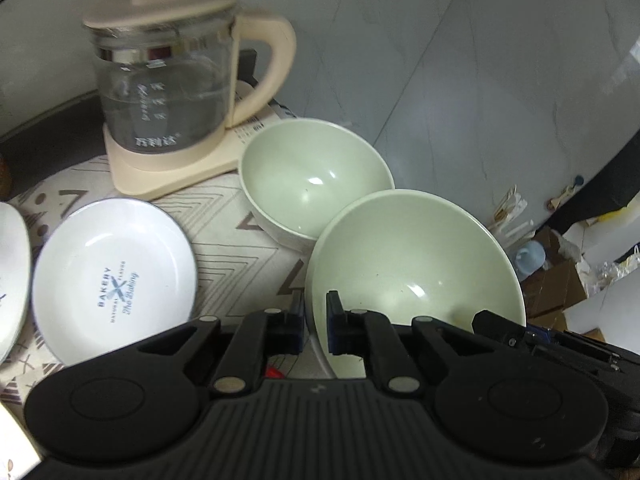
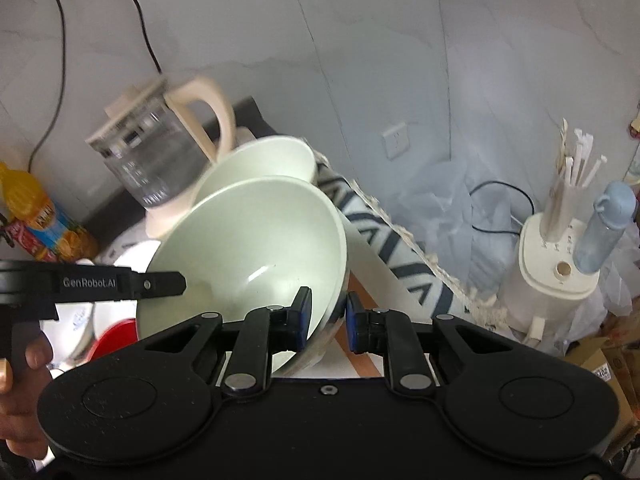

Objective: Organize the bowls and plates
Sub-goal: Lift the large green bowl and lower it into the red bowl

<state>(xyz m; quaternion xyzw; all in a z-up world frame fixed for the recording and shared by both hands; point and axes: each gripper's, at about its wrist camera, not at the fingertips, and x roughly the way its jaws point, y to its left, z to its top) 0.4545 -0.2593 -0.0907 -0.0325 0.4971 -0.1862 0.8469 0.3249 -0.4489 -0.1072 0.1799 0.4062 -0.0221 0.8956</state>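
The right gripper pinches the near rim of a tilted pale green bowl; a second green bowl sits behind it, beside the glass kettle.

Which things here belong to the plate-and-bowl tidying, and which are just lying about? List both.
Job: near green bowl, gripped by left gripper and right gripper; second green bowl; white plate.

Lying about: glass kettle, orange bottle, blue bottle.
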